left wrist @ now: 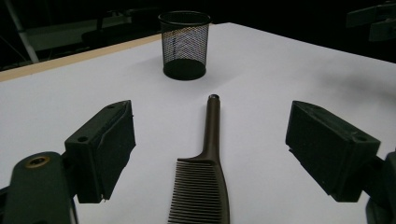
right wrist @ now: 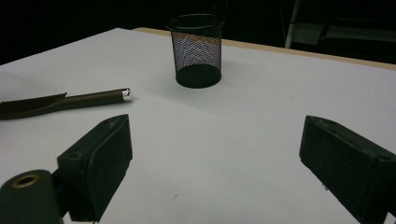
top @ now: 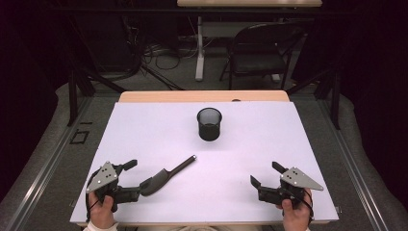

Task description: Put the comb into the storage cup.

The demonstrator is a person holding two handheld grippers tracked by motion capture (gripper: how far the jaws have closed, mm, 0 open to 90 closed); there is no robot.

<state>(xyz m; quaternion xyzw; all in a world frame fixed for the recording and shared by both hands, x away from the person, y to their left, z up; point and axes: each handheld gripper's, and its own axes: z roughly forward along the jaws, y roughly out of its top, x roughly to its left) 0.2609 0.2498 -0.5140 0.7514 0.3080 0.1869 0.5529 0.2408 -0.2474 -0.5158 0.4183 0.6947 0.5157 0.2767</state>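
— Dark brown, that comb (left wrist: 205, 186) — where exactly does it lie?
— Flat on the white table (top: 269, 144), near the front left, its handle pointing up toward the black mesh cup (top: 209, 123), which stands well apart from it near the middle.
— And the left hand-held gripper (top: 136, 174)?
— Its jaws stand wide apart with the toothed end of the comb lying between them; in the left gripper view neither pad touches it.
— The right hand-held gripper (top: 264, 174)?
— Also spread open, with nothing between its jaws, resting low at the front right, well away from the comb. In the right gripper view the comb's handle (right wrist: 93, 98) shows off to the left, the cup ahead.
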